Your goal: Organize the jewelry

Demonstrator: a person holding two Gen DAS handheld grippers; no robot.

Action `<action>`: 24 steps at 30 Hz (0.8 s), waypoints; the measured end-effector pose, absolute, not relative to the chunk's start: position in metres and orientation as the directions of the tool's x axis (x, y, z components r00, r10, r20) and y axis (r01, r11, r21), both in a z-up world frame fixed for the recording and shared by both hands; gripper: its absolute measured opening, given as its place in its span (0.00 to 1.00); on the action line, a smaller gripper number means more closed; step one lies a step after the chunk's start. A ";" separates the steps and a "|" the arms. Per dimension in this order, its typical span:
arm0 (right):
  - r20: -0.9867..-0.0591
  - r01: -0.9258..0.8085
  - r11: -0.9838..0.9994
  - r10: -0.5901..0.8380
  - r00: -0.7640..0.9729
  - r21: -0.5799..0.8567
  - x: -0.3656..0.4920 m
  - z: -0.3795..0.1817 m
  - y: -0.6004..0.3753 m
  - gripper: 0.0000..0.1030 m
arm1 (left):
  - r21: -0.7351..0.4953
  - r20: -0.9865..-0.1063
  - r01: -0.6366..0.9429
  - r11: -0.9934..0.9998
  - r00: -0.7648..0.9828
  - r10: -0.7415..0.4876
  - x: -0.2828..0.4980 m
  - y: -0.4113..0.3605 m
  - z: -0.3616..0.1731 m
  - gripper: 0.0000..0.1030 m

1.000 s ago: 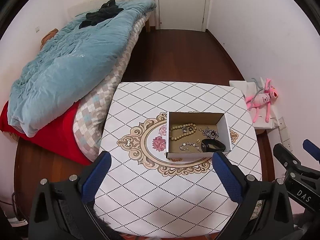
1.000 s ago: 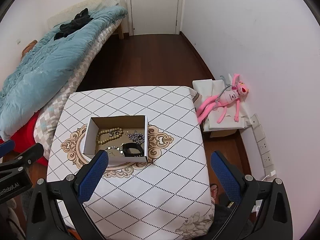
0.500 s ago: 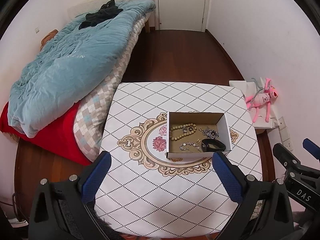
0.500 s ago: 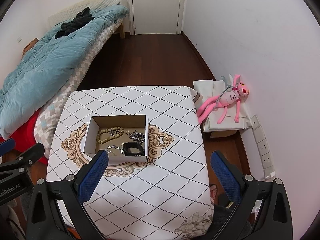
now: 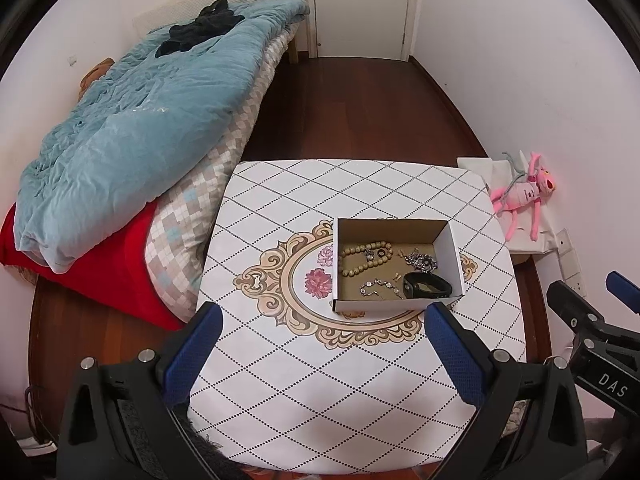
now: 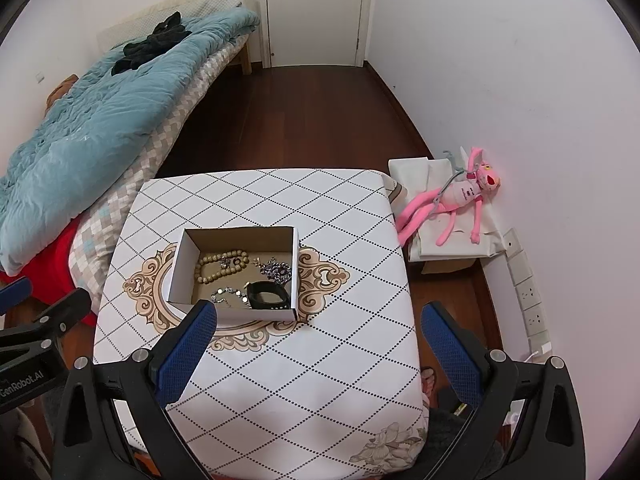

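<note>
At nine o'clock of the table (image 5: pixel 320 380) lies the bed, heaped with a blue quilt (image 5: pixel 132 128) over a checked blanket (image 5: pixel 192 216) and a red sheet (image 5: pixel 108 268); a dark garment (image 5: pixel 200 32) sits on the quilt toward eleven o'clock. The left gripper (image 5: pixel 320 344) hovers over the table's near edge, its blue-padded fingers (image 5: pixel 192 356) spread wide with nothing between them. The white cardboard box (image 5: pixel 454 252) stands open on the patterned cloth at about one o'clock from that gripper, apart from it. Inside lie a beige bead bracelet (image 5: pixel 362 258), a silver chain (image 5: pixel 378 286), a silver cluster (image 5: pixel 420 260) and a black band (image 5: pixel 426 286) in the near right corner. The right gripper (image 6: pixel 318 340) is likewise wide and empty; its left finger (image 6: pixel 188 344) overlaps the box's near wall in the right wrist view, though whether it touches is unclear. At two o'clock, a pink plush toy (image 6: pixel 456 200) rests on white paper (image 6: pixel 412 172) against the wall. A white door (image 6: pixel 316 12) stands at twelve.
</note>
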State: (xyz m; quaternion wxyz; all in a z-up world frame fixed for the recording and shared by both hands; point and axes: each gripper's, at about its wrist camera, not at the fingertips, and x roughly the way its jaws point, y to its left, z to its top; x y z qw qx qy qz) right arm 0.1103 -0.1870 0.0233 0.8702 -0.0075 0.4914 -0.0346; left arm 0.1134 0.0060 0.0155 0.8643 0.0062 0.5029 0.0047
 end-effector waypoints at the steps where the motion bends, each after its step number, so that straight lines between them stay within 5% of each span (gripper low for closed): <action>1: -0.855 0.051 0.997 -0.068 0.514 -0.049 0.110 0.023 -0.186 1.00 | 0.014 -0.869 0.000 1.000 0.494 0.012 0.113 0.006 0.015 1.00; 24: -0.863 0.032 0.998 -0.057 0.501 -0.047 0.109 0.020 -0.187 1.00 | 0.011 -0.867 0.020 1.000 0.498 -0.001 0.108 0.003 0.012 1.00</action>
